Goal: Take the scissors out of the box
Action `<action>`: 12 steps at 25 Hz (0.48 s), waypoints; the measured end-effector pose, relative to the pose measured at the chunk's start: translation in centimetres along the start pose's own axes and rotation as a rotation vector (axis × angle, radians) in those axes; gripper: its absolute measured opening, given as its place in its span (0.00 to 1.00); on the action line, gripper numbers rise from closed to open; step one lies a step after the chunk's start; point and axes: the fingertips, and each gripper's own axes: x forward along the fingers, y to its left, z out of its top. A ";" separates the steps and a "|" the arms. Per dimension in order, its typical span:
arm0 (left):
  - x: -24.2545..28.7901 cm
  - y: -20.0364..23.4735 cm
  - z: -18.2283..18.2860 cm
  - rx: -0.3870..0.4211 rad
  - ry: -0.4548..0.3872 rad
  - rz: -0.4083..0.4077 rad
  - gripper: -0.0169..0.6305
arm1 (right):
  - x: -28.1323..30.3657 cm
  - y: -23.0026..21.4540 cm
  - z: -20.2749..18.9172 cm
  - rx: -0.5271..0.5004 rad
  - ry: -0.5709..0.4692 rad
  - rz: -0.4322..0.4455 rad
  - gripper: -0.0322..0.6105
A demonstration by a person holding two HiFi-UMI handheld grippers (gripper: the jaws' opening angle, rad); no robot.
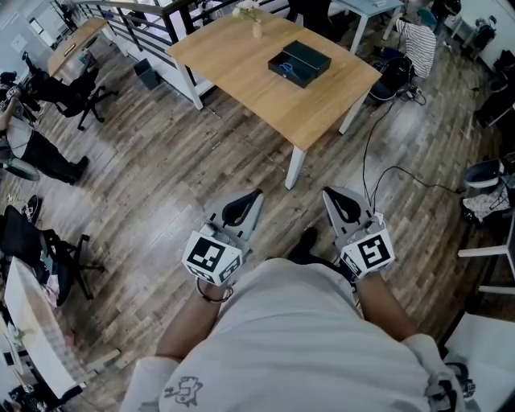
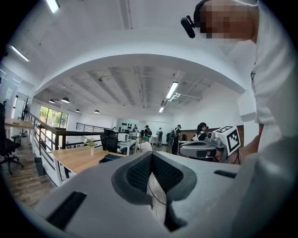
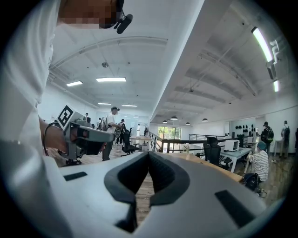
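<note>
A dark box [image 1: 299, 63] lies on the light wooden table [image 1: 241, 68] far ahead of me; scissors cannot be made out in it. Both grippers hang level at my waist, well short of the table. My left gripper [image 1: 256, 195] is shut, its pads meeting at the tips with nothing between them [image 2: 151, 155]. To its right, the right gripper [image 1: 328, 193] is also shut and empty [image 3: 148, 155]. In the left gripper view the box [image 2: 109, 158] shows as a dark shape on the table [image 2: 77, 160]. The right gripper view shows only the table's edge [image 3: 205, 161].
A small vase of flowers [image 1: 256, 24] stands at the table's far side. Wooden floor [image 1: 177, 177] lies between me and the table, crossed by a black cable [image 1: 378, 177]. Office chairs [image 1: 72, 92] stand at the left, a railing [image 1: 137, 20] behind. People stand in the background.
</note>
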 end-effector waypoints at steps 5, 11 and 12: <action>0.2 0.3 -0.2 -0.008 0.003 -0.007 0.03 | 0.4 0.2 -0.2 -0.003 0.014 0.005 0.10; 1.3 1.4 -0.3 -0.008 0.012 -0.014 0.03 | 1.5 -0.9 -0.6 0.008 0.020 -0.004 0.16; 1.6 1.6 -0.4 -0.009 0.015 -0.015 0.03 | 1.7 -1.2 -0.8 0.010 0.022 -0.004 0.17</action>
